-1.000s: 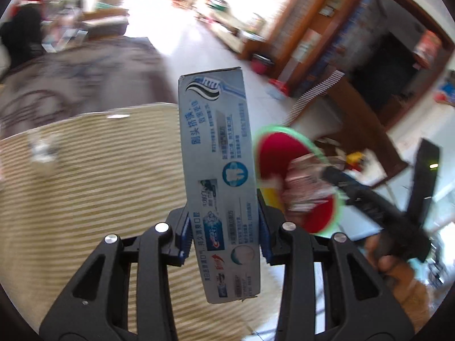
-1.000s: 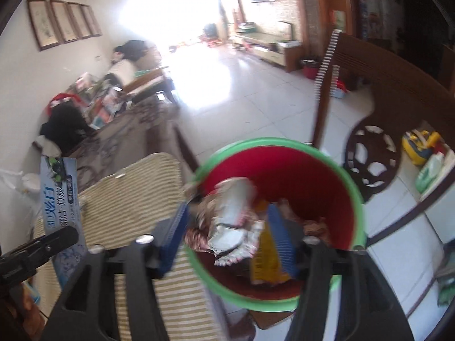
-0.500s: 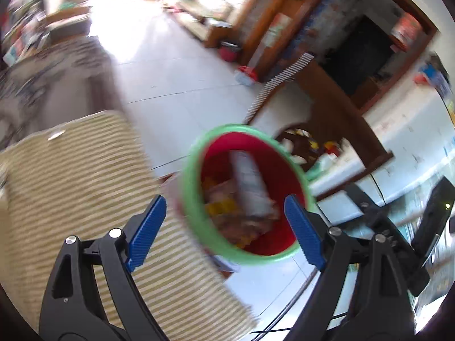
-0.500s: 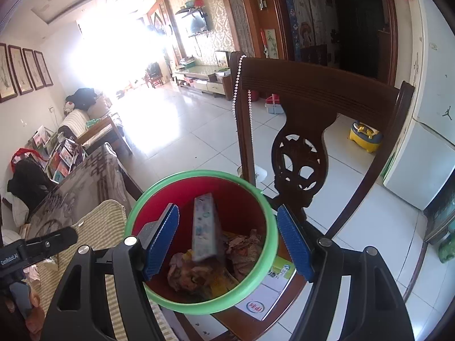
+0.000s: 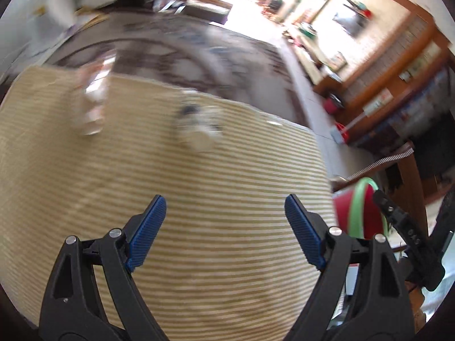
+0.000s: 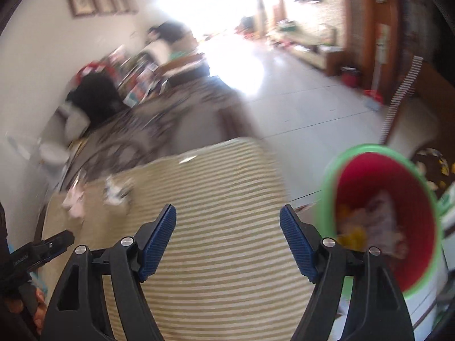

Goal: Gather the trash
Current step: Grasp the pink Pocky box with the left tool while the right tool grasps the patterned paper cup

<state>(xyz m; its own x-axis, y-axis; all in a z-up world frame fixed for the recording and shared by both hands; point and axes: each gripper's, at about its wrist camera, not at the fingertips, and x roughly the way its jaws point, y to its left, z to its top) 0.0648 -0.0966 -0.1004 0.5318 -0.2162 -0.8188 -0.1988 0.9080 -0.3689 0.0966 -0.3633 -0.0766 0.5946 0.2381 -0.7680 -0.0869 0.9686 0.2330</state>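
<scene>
Ahead, two blurred scraps lie on the striped mat point(image 5: 199, 213): wrapper point(image 5: 91, 105) far left, cup point(image 5: 199, 133) nearer centre, its axis unclear. Left gripper point(image 5: 224, 230), jaws spread and empty, seems closer. Right gripper point(image 6: 227, 241) gapes empty too; bin point(image 6: 381, 216) stands right.

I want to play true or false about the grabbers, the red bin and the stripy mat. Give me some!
1. Both grabbers are wide open and hold nothing. True: left gripper, right gripper.
2. The red bin is empty. False: it has trash inside.
3. Two blurry bits of trash lie on the striped mat. True.
4. The bin has a blue rim. False: the rim is green.
</scene>
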